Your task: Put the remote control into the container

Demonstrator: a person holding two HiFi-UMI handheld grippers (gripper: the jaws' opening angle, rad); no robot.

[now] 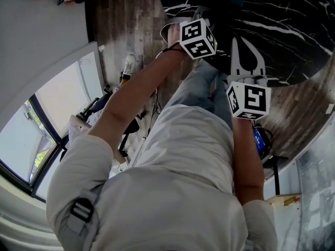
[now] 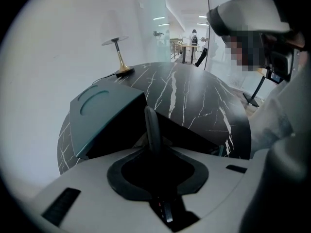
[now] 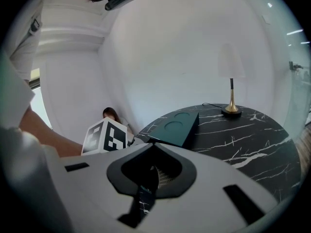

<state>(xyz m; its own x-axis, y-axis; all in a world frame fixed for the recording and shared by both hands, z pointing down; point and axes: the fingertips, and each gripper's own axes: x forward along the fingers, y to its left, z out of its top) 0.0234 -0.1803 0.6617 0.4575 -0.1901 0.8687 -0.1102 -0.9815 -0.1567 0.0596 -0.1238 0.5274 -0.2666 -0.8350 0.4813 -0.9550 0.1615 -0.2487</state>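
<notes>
One slim black remote control (image 2: pixel 152 126), pinched in the left tool (image 2: pixel 155 149), points lengthwise at one open dark green container (image 2: pixel 104 115); right tool (image 1: pixel 242 43) spread, empty.

table (image 2: pixel 194 101): glossy veined marble | container (image 2: pixel 104 115): smooth matt | remote control (image 2: pixel 153 127): matt plastic | lamp base (image 2: pixel 125 72): polished brassy metal

The remote control (image 2: pixel 153 123) stands upright between the fingers of the left gripper (image 2: pixel 154 142). Just beyond them the container (image 2: pixel 104 113) sits on the table (image 2: pixel 194 93) — its raised lid to their left, its open inside ahead and right. Far behind, a lamp (image 2: pixel 119 57) stands at the table's edge.
</notes>
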